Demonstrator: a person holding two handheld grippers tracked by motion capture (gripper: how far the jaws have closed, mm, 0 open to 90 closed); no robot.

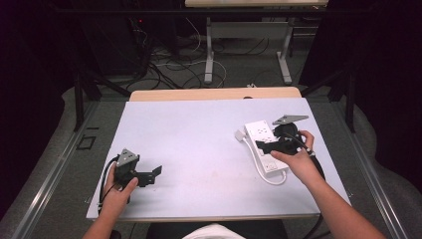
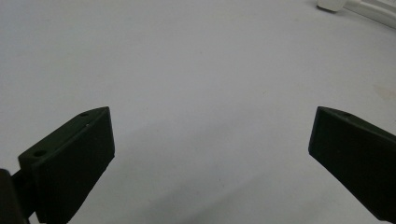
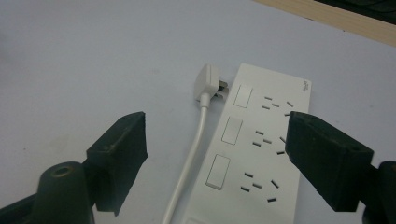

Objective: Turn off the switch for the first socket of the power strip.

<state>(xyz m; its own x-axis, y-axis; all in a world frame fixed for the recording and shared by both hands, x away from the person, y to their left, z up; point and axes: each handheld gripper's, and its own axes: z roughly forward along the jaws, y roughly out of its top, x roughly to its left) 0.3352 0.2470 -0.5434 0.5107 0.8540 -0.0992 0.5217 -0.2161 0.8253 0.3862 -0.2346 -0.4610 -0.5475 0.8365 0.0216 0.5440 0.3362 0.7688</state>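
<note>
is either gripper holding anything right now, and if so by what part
Nothing is held. The right gripper hangs open over the white power strip, its fingers off it. The left gripper is open over the bare table.

White power strip (image 3: 261, 154), black fingers (image 3: 119, 158)

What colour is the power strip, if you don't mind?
White; the power strip shows best in the right gripper view.
</note>
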